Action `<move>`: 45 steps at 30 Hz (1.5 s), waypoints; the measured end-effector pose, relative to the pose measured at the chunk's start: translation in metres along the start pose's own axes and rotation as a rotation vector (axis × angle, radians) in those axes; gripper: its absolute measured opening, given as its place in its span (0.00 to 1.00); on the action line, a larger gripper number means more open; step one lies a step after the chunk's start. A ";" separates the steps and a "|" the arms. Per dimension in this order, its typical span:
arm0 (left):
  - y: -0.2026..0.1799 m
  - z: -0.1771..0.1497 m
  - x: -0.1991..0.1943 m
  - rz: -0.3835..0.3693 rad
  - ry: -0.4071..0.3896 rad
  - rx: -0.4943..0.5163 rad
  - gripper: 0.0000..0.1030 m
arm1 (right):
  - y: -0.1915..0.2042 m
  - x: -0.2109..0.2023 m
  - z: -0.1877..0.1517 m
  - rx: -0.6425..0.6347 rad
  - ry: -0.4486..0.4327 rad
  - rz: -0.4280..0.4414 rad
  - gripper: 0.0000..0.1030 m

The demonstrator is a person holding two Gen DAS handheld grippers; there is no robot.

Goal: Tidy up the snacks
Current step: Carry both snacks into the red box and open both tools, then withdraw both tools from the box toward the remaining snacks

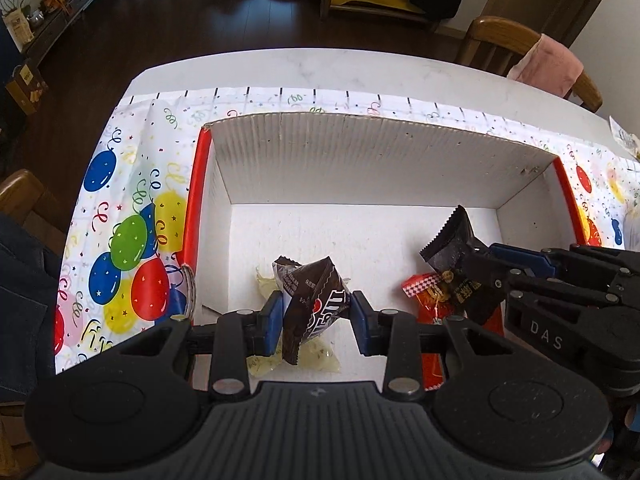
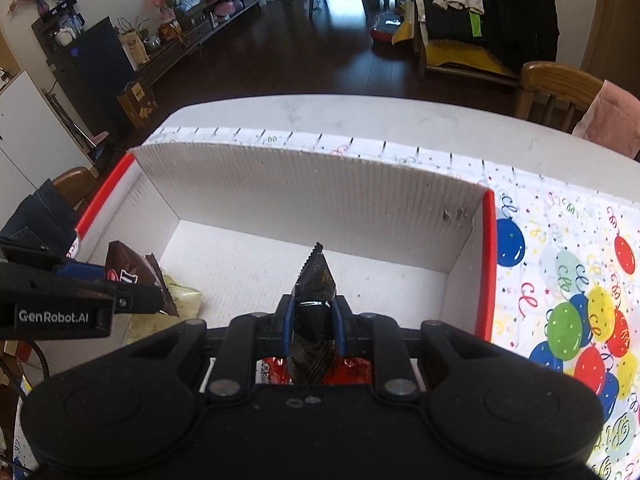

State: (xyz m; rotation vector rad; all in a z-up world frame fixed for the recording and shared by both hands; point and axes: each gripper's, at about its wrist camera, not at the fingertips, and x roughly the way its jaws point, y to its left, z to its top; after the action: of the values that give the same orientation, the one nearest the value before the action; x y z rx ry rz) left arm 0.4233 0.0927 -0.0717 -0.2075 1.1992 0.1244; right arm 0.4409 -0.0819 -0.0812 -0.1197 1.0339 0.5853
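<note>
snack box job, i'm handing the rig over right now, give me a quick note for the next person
Left gripper: shut on the brown M&M's packet, held above the floor of the white box.
Right gripper: shut on the black snack packet, also above the box floor.
In the box already: a pale yellow packet beneath the left gripper and a red packet beneath the right.
Done: two snacks are in the box, two more carried over it.
Left: open each gripper to drop its packet in, then check the balloon tablecloth for stragglers; none are visible near the box.
</note>
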 end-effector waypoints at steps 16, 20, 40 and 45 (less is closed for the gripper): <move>-0.003 -0.008 -0.015 -0.001 -0.053 0.029 0.53 | -0.006 -0.016 -0.001 0.005 -0.017 0.010 0.39; -0.005 -0.013 -0.029 -0.006 -0.085 0.031 0.53 | -0.002 -0.031 -0.004 -0.001 -0.046 0.021 0.43; -0.003 -0.074 -0.113 -0.033 -0.289 0.075 0.63 | 0.028 -0.114 -0.040 -0.012 -0.193 0.086 0.70; 0.001 -0.093 -0.130 -0.044 -0.322 0.084 0.63 | 0.037 -0.129 -0.052 -0.018 -0.214 0.095 0.77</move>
State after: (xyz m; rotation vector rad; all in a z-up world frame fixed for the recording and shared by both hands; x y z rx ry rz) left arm 0.2916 0.0741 0.0174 -0.1343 0.8769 0.0656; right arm 0.3334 -0.1210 0.0059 -0.0234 0.8300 0.6786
